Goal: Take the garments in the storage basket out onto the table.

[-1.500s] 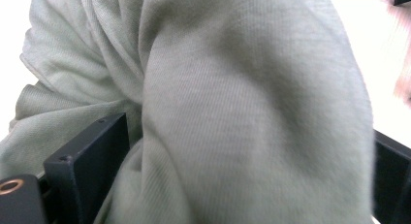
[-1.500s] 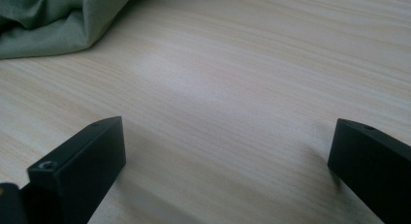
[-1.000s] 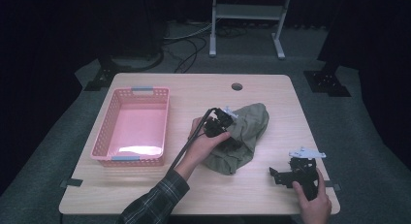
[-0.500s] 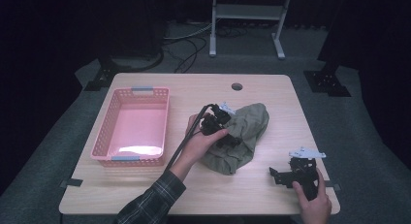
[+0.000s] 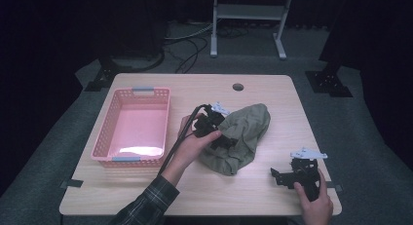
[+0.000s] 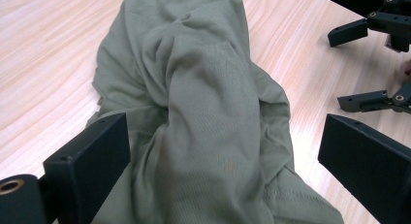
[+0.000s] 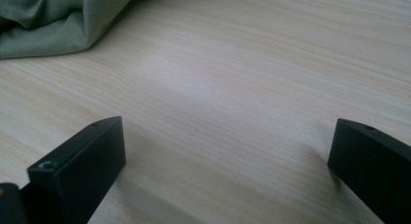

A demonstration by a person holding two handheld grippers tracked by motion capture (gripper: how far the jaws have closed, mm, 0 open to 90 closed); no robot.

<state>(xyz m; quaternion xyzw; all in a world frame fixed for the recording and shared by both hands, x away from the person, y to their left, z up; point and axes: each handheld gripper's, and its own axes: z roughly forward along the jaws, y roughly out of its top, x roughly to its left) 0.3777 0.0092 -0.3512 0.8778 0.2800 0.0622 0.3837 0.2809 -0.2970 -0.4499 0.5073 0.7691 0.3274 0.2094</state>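
Two grippers at work: the left gripper (image 5: 229, 137), jaws spread wide, straddles the crumpled green cloth (image 5: 243, 137) near the table's (image 5: 146, 196) centre, likely soft, light, best pinched at a raised fold, while the right gripper (image 5: 285, 175) rests open near the front right corner.

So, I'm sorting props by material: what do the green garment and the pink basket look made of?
The green garment looks like soft, matte knit fabric, perhaps cotton jersey: it falls in limp folds and shows a fine weave. The pink basket looks like moulded plastic, slightly glossy, with perforated lattice walls and a reflection on its floor.
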